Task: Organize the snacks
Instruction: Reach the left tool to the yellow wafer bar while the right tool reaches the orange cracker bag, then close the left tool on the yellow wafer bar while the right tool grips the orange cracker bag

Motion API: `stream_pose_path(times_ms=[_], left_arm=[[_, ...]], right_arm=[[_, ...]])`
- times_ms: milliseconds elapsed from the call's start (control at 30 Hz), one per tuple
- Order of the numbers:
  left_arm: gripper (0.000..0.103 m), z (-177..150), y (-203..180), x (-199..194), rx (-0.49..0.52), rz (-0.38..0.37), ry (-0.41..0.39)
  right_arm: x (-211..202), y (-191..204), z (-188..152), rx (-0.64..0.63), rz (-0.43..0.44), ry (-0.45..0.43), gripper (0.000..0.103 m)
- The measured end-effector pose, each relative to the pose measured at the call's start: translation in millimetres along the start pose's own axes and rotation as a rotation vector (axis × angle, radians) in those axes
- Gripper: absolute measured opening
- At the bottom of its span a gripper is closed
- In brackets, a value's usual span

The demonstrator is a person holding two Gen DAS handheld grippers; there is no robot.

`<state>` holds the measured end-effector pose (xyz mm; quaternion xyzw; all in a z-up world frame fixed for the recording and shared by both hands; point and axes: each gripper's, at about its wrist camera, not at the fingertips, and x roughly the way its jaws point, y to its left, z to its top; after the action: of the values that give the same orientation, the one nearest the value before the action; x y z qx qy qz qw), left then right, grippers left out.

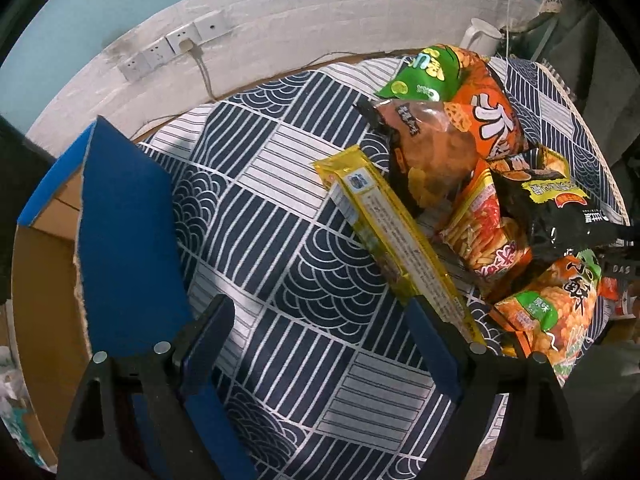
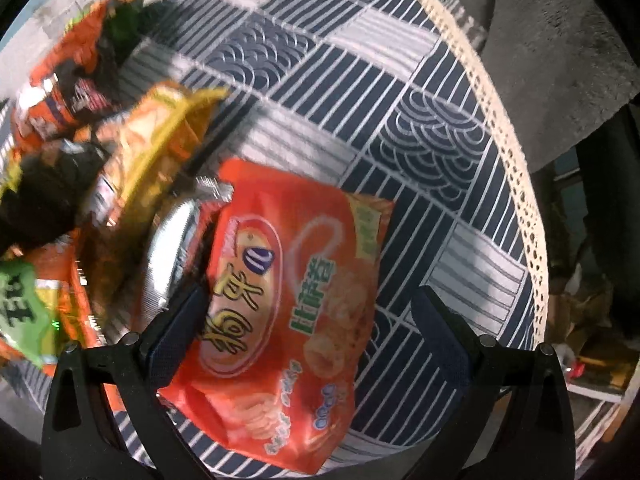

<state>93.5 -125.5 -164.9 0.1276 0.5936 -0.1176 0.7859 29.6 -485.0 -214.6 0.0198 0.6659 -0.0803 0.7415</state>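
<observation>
In the left wrist view, my left gripper (image 1: 320,320) is open just above the patterned tablecloth (image 1: 280,208), with nothing between its fingers. A long yellow snack pack (image 1: 384,232) lies slantwise, its near end beside the right finger. To its right is a pile of snack bags (image 1: 480,168) in orange, green and black. In the right wrist view, my right gripper (image 2: 312,308) is open around an orange-red snack bag (image 2: 288,300) lying flat on the cloth. The left finger is at the bag's left edge and the right finger stands clear of it.
An open cardboard box with a blue flap (image 1: 124,232) stands at the left table edge. A white kettle (image 1: 480,38) and wall sockets (image 1: 176,44) are at the back. A blurred heap of bags (image 2: 80,128) and a silver bag (image 2: 168,248) lie left of the right gripper. The lace-trimmed table edge (image 2: 516,184) curves on the right.
</observation>
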Motion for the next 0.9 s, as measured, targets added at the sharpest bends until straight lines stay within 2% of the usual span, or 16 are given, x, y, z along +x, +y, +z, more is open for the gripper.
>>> stream_pose_path(times_ms=[67, 100, 167, 233, 400, 667, 900], left_arm=[[0.090, 2, -2, 1, 0.002, -0.001, 0.000], [0.090, 3, -4, 2, 0.001, -0.004, 0.002], [0.090, 6, -5, 5, -0.006, -0.012, 0.008], [0.090, 10, -7, 8, -0.017, -0.018, 0.016], [0.090, 19, -9, 23, -0.066, -0.043, 0.045], [0.090, 37, -21, 43, -0.109, -0.070, 0.063], [0.090, 42, -28, 67, -0.104, -0.046, 0.110]], right_arm=[[6, -1, -1, -0.020, 0.012, 0.020, 0.085], [10, -3, -1, -0.031, 0.022, 0.035, 0.075], [11, -9, 0, -0.033, 0.051, 0.029, 0.071], [11, -14, 2, -0.048, 0.043, 0.019, 0.061], [5, -30, 10, -0.044, 0.035, -0.016, 0.055], [-15, -40, 17, -0.061, 0.021, -0.088, 0.055], [-37, -40, 35, -0.050, 0.064, -0.125, 0.055]])
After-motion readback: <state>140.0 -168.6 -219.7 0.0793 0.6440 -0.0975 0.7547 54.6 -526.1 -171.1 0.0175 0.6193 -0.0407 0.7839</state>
